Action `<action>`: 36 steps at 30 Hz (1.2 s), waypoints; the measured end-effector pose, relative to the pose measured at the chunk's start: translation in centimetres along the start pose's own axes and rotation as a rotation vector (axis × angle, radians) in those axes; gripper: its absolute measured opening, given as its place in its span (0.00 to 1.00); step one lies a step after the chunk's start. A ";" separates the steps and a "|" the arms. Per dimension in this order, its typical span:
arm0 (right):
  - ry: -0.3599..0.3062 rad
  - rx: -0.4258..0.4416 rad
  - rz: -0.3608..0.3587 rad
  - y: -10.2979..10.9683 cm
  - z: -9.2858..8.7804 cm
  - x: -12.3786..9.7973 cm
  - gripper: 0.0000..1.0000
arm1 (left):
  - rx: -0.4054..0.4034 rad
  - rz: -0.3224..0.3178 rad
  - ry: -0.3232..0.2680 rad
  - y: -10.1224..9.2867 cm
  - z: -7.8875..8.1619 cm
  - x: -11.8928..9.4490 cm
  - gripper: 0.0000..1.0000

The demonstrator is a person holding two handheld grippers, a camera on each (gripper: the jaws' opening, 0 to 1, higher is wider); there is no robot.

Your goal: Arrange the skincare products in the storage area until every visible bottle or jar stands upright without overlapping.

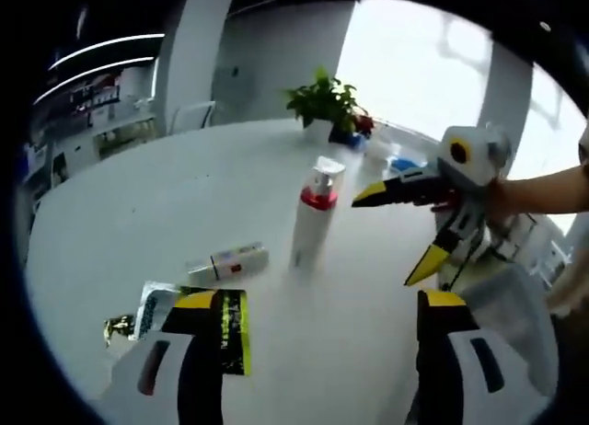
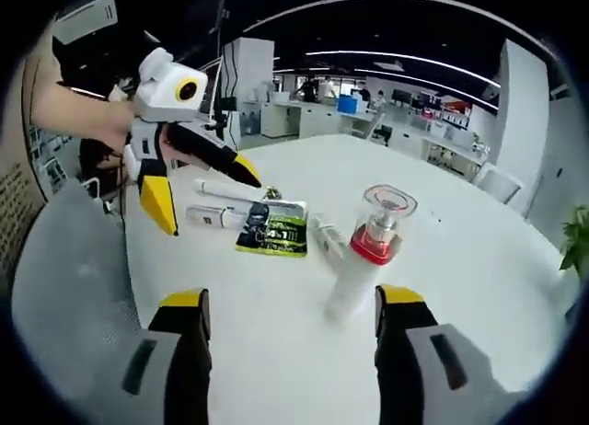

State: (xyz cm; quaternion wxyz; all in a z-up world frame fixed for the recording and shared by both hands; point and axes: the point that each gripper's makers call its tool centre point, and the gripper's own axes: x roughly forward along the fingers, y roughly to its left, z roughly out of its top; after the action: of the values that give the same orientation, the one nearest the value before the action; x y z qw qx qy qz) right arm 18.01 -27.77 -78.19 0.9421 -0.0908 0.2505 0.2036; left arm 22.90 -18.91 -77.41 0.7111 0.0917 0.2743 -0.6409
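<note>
White bottle (image 1: 313,221) with red collar stands upright mid table (image 1: 166,195); small tube (image 1: 230,261) lies flat beside it, needs righting. Left claw (image 1: 317,315) and right claw (image 2: 290,319) both spread apart, empty, ready to grasp.

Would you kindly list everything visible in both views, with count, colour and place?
bottle: 1, white with red collar and clear cap, upright mid-table
tube: 1, white, lying beside the bottle
sachet: 1, black and green, flat on the table
boxes: 2, white, lying beyond the sachet
plant: 1, green, far table edge
table: 1, white, round
chair: 1, grey, at the table's edge
left gripper: yellow-tipped, open
right gripper: yellow-tipped, open
hand: 1, holding the right gripper
</note>
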 end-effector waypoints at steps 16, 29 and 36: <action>-0.037 0.100 -0.001 3.9 0.1 -1.1 0.85 | -0.084 0.086 -0.015 -0.7 -3.9 -6.9 0.94; -0.054 0.172 -0.025 6.2 -0.6 -1.5 0.92 | -0.142 0.141 -0.010 -1.0 -7.1 -10.9 0.97; -0.056 0.186 -0.029 6.8 -0.7 -1.8 0.93 | -0.177 0.168 -0.006 -1.3 -9.0 -12.2 0.97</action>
State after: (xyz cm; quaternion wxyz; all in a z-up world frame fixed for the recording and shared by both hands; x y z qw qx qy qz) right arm 13.38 -22.45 -78.32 0.9560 -0.0006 0.2404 0.1681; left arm 18.81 -4.30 -78.46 0.7684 0.0492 0.3188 -0.5528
